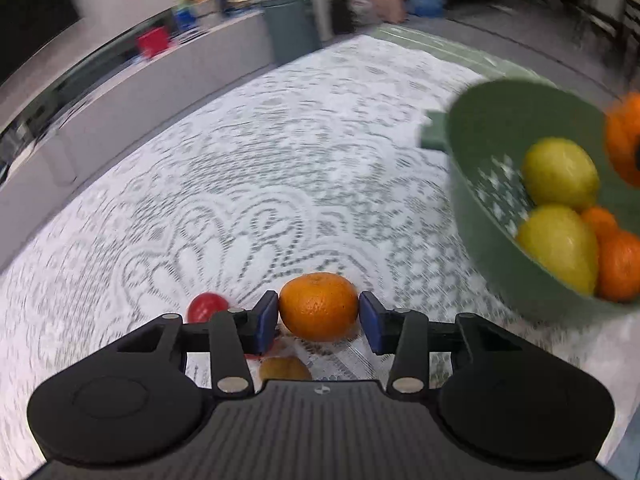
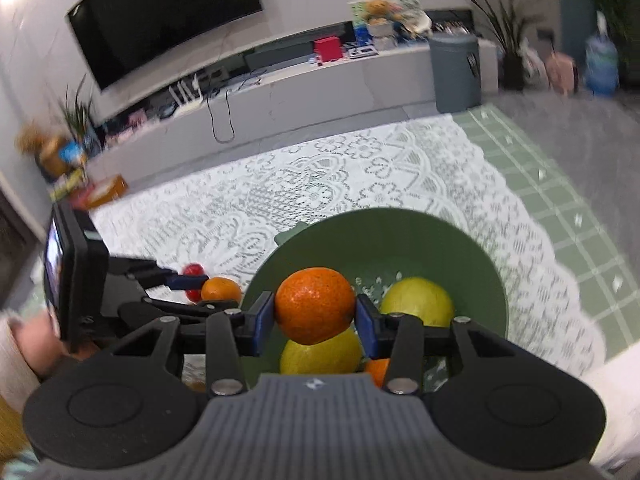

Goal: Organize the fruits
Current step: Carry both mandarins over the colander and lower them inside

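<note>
My left gripper (image 1: 319, 316) is shut on an orange mandarin (image 1: 319, 306) just above the lace tablecloth, left of the green bowl (image 1: 480, 216). A red fruit (image 1: 206, 307) and a brownish fruit (image 1: 285, 368) lie below it. My right gripper (image 2: 315, 318) is shut on another mandarin (image 2: 314, 304) and holds it over the green bowl (image 2: 460, 248), which contains two lemons (image 2: 418, 300) and smaller mandarins (image 2: 378, 370). The left gripper (image 2: 208, 286) with its mandarin (image 2: 221, 289) shows at the left in the right wrist view.
The white lace cloth (image 1: 280, 152) covers the table, over a green checked cloth (image 2: 552, 184) at the right edge. Beyond stand a low TV cabinet (image 2: 280, 100), a grey bin (image 2: 456, 72) and potted plants.
</note>
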